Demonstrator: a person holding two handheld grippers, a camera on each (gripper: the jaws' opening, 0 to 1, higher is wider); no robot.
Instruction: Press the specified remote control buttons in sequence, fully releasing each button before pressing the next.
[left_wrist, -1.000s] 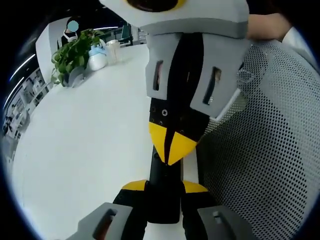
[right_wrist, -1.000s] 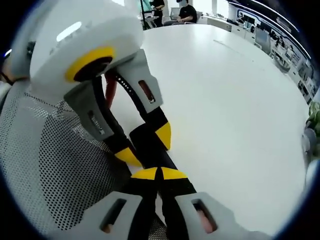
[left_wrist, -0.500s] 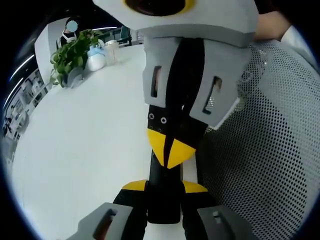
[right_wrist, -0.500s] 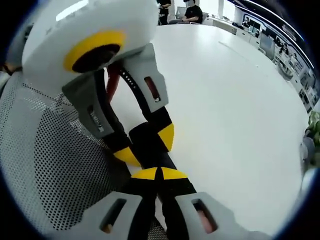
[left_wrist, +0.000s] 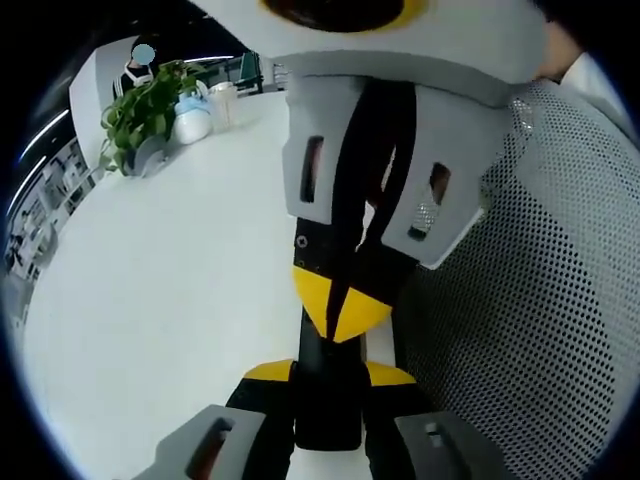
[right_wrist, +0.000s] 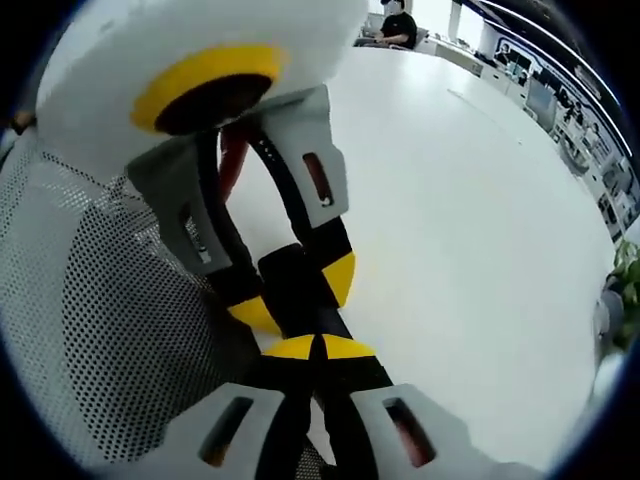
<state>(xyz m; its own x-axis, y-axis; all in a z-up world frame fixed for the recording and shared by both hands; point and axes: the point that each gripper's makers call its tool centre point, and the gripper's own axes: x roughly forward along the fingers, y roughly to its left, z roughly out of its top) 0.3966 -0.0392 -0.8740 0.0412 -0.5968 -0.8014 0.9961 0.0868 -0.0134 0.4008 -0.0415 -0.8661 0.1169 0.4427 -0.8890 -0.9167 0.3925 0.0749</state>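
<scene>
A black remote (left_wrist: 326, 405) is clamped between the yellow tips of my left gripper (left_wrist: 328, 375) and sticks out forward over the white table (left_wrist: 170, 300). My right gripper (left_wrist: 340, 310) comes down from the top of the left gripper view. Its yellow tips are shut together and rest on the remote's top face. In the right gripper view, my right gripper (right_wrist: 318, 347) is shut with its tips against the remote (right_wrist: 290, 268). The left gripper (right_wrist: 298, 295) grips the remote's sides from the upper left. The buttons are hidden under the tips.
A grey mesh chair back (left_wrist: 530, 330) stands close on one side, seen also as the chair back (right_wrist: 90, 330). A potted plant (left_wrist: 145, 105) and bottles (left_wrist: 195, 115) sit at the table's far edge. People sit at the far end (right_wrist: 400, 25).
The right gripper's shut tips have slid slightly along the remote toward the left gripper's tips. Each gripper looms a little larger in the other's view. The grip on the remote is unchanged.
</scene>
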